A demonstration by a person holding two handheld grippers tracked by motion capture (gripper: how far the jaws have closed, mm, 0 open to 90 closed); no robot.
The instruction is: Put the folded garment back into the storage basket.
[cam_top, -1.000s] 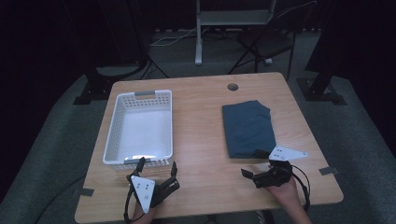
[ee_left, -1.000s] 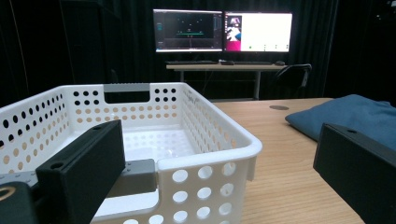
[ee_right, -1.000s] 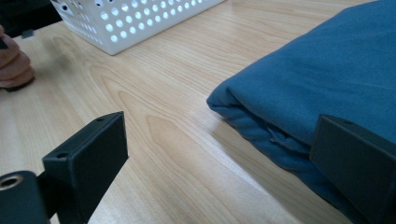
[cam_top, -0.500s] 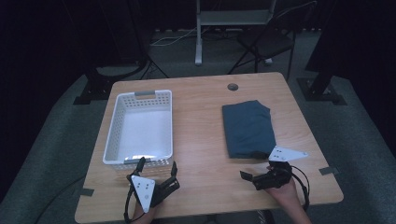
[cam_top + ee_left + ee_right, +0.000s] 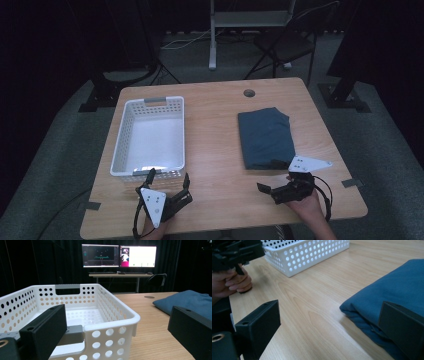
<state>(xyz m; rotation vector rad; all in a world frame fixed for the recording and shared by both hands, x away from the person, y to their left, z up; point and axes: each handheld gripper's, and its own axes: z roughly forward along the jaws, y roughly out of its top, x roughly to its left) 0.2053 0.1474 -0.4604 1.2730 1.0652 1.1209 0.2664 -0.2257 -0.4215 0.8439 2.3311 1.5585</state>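
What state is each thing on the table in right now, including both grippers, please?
White basket: upright, empty.
Blue cloth: folded, flat on the table, not gripped.
Left gripper: jaws open, holding nothing, at the basket's near end.
Right gripper: jaws open, holding nothing, at the cloth's near edge.

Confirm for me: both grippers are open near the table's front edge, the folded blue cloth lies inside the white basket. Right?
Not quite. The folded blue cloth lies on the bare table, to the right of the white basket, which is empty, as the high view shows. The left gripper and right gripper are indeed open.
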